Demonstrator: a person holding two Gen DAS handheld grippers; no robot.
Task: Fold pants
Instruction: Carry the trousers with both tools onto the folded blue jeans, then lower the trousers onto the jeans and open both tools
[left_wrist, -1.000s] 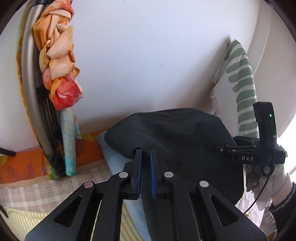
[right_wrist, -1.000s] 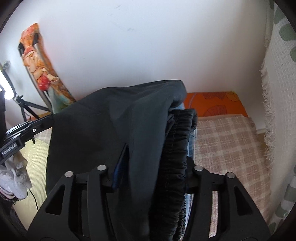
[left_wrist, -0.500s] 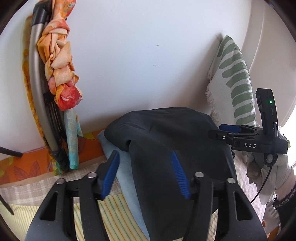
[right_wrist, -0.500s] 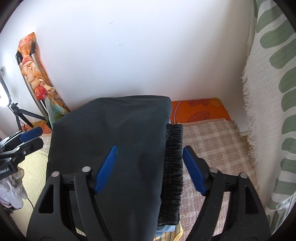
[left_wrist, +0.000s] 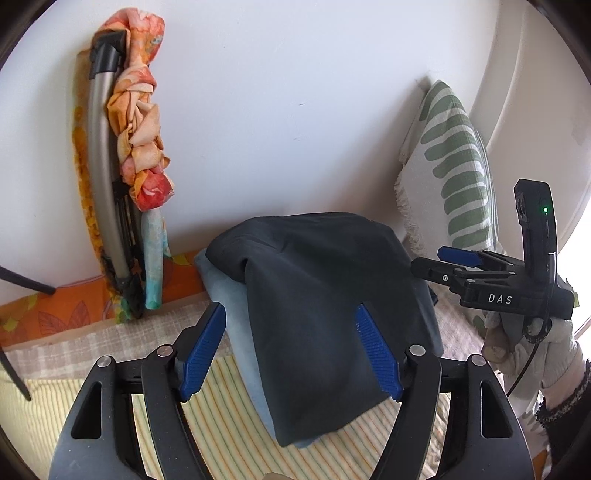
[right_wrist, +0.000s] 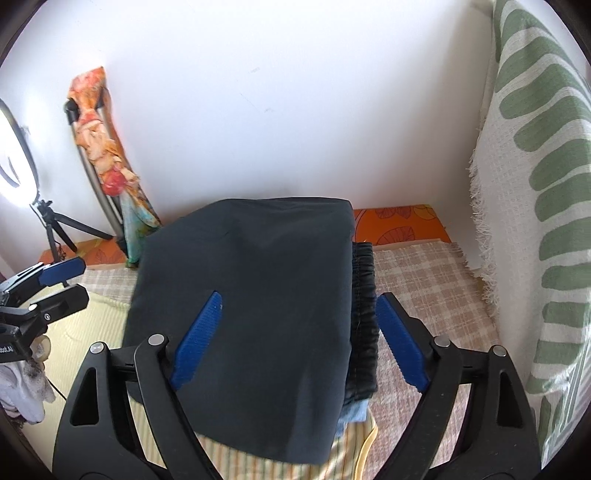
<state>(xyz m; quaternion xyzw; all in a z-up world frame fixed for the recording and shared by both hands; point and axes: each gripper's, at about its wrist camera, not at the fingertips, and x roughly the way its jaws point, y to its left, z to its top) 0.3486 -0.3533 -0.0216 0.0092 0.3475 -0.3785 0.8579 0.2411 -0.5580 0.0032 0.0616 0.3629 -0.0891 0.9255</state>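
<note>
We have both grippers spread wide and holding nothing: the left gripper (left_wrist: 291, 354) hangs just over the near left edge of the dark pants (left_wrist: 325, 306), the right gripper (right_wrist: 299, 339) over their near right half, its fingers straddling the elastic waistband (right_wrist: 364, 306). We cannot tell whether any finger touches the cloth

The pants lie folded into a thick dark block on top of a light blue garment (left_wrist: 236, 317), which peeks out along the pants' left edge and near corner. Under both is a striped yellow cloth (left_wrist: 221, 424), with a checked blanket (right_wrist: 424, 280) to the right of the pants and a white wall behind them. A leaf-patterned throw (right_wrist: 546, 184) hangs well to the right of the pants

We judge the fold close to done, so the risks are small ones

- The top layer sits rounded rather than flat; it could slide off the pants' far edge if we brush it while pulling back
- A blue pad (right_wrist: 201, 332) snagging the waistband would drag the stack askew
- Pressing down hard could shift the blue garment beneath
</note>
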